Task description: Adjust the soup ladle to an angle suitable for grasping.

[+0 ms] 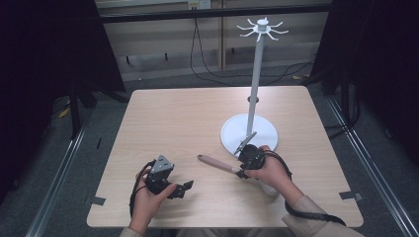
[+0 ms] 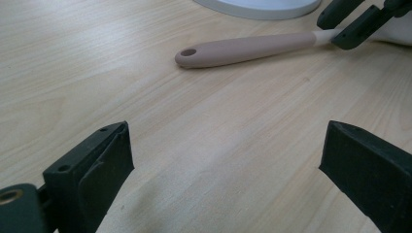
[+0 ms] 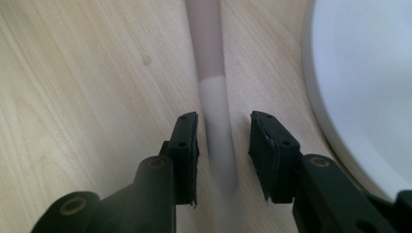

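A utensil [image 1: 212,162] with a beige handle and a white neck lies flat on the wooden table [image 1: 178,118], its hanging hole pointing left. The handle [image 2: 248,48] lies across the top of the left gripper view. My right gripper [image 1: 240,173] is open and straddles the white neck [image 3: 216,111], with a small gap on each side between jaw and utensil. That same gripper [image 2: 332,33] appears at the top right of the left gripper view. My left gripper [image 1: 187,186] rests low near the table's front left, jaws wide apart [image 2: 228,131] with nothing between them.
A white stand with a round base [image 1: 264,133], a tall pole [image 1: 255,84] and a ring of hooks [image 1: 262,28] on top rises just behind my right gripper. The base's rim [image 3: 364,73] lies close to the right jaw. Cables run along the floor behind the table.
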Tool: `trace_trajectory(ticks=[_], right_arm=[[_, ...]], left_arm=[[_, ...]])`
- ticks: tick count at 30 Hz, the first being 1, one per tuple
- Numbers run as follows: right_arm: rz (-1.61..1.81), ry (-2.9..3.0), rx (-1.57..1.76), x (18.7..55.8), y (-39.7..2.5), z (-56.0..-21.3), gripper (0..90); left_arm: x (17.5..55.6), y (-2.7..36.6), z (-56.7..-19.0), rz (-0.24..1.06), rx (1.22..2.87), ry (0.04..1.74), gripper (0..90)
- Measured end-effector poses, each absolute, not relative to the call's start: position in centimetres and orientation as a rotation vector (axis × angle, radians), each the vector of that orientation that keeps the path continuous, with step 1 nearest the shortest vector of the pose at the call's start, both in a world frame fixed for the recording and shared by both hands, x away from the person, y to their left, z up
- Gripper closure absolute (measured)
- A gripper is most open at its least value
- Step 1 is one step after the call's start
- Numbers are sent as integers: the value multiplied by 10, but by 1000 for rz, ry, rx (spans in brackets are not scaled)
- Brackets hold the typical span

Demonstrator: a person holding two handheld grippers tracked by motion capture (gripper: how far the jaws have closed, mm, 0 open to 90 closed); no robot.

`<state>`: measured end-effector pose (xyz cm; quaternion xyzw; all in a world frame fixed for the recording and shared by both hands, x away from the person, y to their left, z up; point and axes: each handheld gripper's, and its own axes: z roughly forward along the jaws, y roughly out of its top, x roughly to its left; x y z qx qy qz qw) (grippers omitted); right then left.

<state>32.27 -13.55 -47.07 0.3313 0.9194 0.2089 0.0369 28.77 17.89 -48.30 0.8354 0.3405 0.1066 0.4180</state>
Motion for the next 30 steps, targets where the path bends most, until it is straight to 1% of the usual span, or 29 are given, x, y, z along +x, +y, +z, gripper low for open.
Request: trace_trajectory(ticks=[1,2,5,8,10,12,14,21,30], right_arm=[[641,2822,1017,323,-135,-471,642],[616,2814,1002,323,-134,-472,664],[590,2821,993,322,-131,-473,668],[605,2827,991,324,-130,-475,691],[598,2833,992,325,-129,-475,711],[596,2844,991,326,-129,-475,762],[572,2863,971,326,-128,-474,774],[542,2885,910,325,-125,-472,790],[665,2835,972,324,-139,-470,793]], left_arm=[[288,179,-483,268,2096,854,45],[288,179,-483,268,2095,848,44],[288,179,-483,269,2090,854,45],[289,179,-483,271,2094,852,45],[288,179,-483,276,2098,853,44],[289,179,-483,274,2096,850,45],[288,179,-483,272,2095,850,45],[289,181,-482,283,2093,852,45],[289,179,-482,284,2096,847,45]])
